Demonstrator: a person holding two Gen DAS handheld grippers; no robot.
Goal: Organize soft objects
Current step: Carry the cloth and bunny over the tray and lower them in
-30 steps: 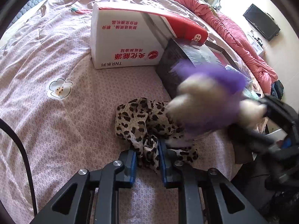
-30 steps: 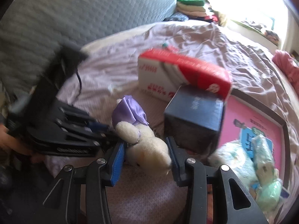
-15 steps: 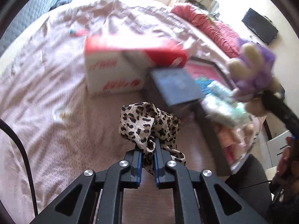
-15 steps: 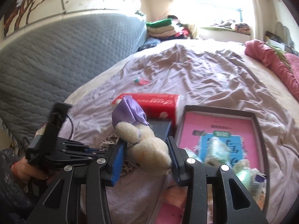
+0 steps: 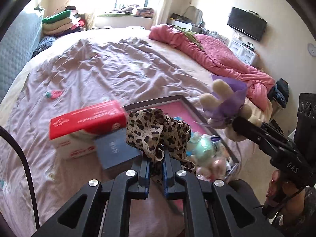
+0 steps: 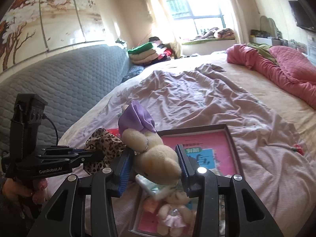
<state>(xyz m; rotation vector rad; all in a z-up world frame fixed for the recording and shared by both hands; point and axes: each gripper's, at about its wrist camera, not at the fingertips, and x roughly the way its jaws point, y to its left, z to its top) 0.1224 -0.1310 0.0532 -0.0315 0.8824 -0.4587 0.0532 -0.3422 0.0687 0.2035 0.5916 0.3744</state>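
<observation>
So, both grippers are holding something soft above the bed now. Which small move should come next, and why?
Probably lower the right gripper and release the plush bunny into the pink-bottomed tray. The bunny hangs above the tray, where other soft toys already lie. The left gripper, shut on the leopard-print cloth, could follow.

Both wrist views close above bed [image 5: 118,75], facing window; shared: pink tray [image 5: 189,106] [image 6: 231,138], opposite gripper.
</observation>
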